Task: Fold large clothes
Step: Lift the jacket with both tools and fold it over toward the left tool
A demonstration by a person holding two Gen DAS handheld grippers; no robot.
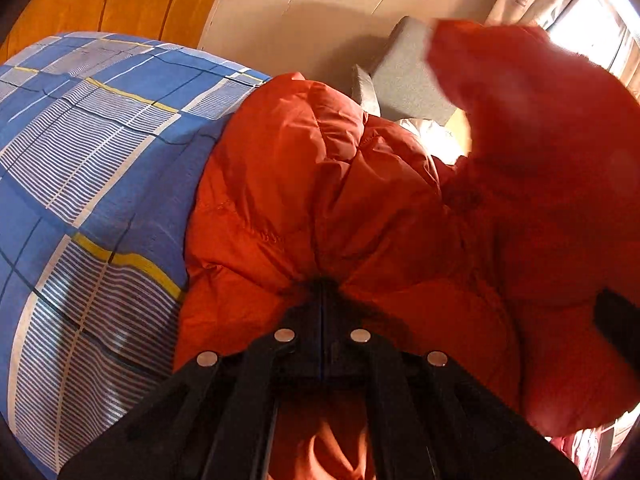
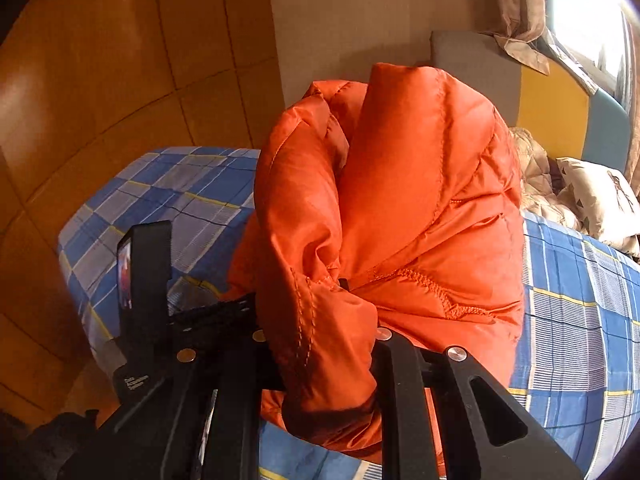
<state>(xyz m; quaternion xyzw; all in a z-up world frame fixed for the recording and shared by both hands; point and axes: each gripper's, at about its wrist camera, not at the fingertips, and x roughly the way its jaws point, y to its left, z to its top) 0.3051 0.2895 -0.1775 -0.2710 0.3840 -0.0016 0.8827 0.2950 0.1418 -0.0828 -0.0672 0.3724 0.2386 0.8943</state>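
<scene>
An orange quilted down jacket (image 1: 320, 184) lies bunched on a bed with a blue checked sheet (image 1: 80, 152). My left gripper (image 1: 322, 284) is shut on a pinch of the jacket's fabric, which puckers around the closed jaws. A raised part of the jacket (image 1: 540, 140) hangs blurred at the right. In the right wrist view the jacket (image 2: 420, 200) is lifted in a tall bundle above the sheet (image 2: 580, 340). My right gripper (image 2: 340, 284) is shut on the jacket; its tips are buried under folds that drape over the fingers. The left gripper's black body (image 2: 148, 280) shows at the left.
The bed's left edge drops to a wooden floor (image 2: 80, 100). A beige wall (image 1: 320, 8) and grey headboard (image 1: 408, 76) stand behind. A patterned pillow (image 2: 600, 200) and a beige quilt (image 2: 536, 176) lie at the bed's far right, under a curtained window (image 2: 580, 0).
</scene>
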